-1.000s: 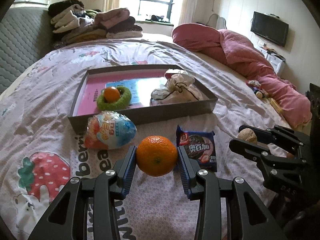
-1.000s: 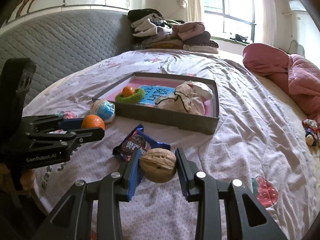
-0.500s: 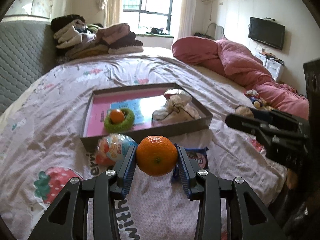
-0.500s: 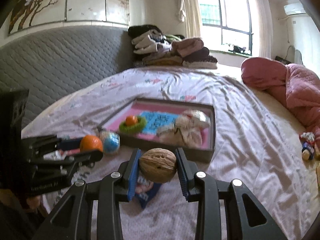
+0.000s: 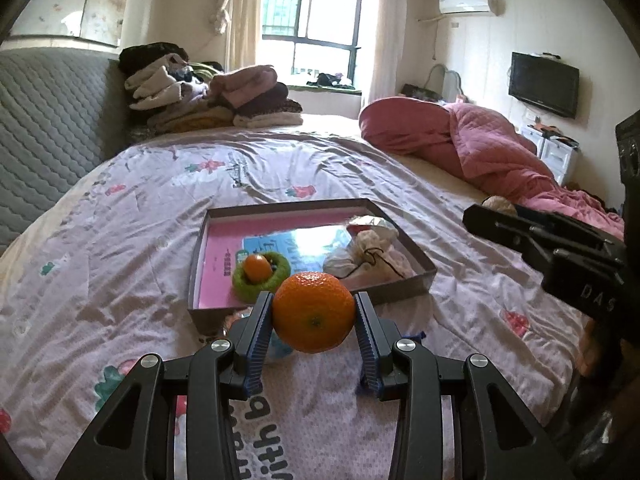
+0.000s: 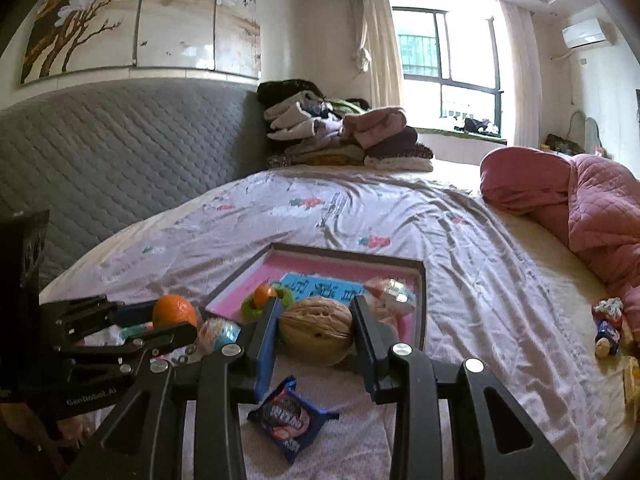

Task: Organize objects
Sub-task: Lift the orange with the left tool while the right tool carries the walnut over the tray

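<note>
My left gripper [image 5: 314, 312] is shut on an orange tangerine [image 5: 314, 312], held above the bed in front of a shallow grey box [image 5: 412, 284] with a pink floor. My right gripper [image 6: 315, 330] is shut on a brown walnut [image 6: 315, 330], also lifted off the sheet. Each gripper shows in the other's view: the left gripper [image 6: 168, 322] with its tangerine at the left, the right gripper [image 5: 496, 210] with the walnut tip at the right. In the box lie a small orange fruit in a green ring [image 5: 260, 270], a blue card and a white drawstring pouch [image 5: 364, 256].
A blue cookie packet [image 6: 290, 420] and a wrapped egg-shaped sweet [image 6: 220, 332] lie on the sheet before the box. Folded clothes [image 5: 208, 96] are stacked at the bed's far end. A pink quilt [image 5: 480, 148] is bunched at the right, small toys [image 6: 608, 324] beside it.
Both grippers have risen with the tangerine and the walnut still held. The box and the loose items now sit lower and farther off in both views.
</note>
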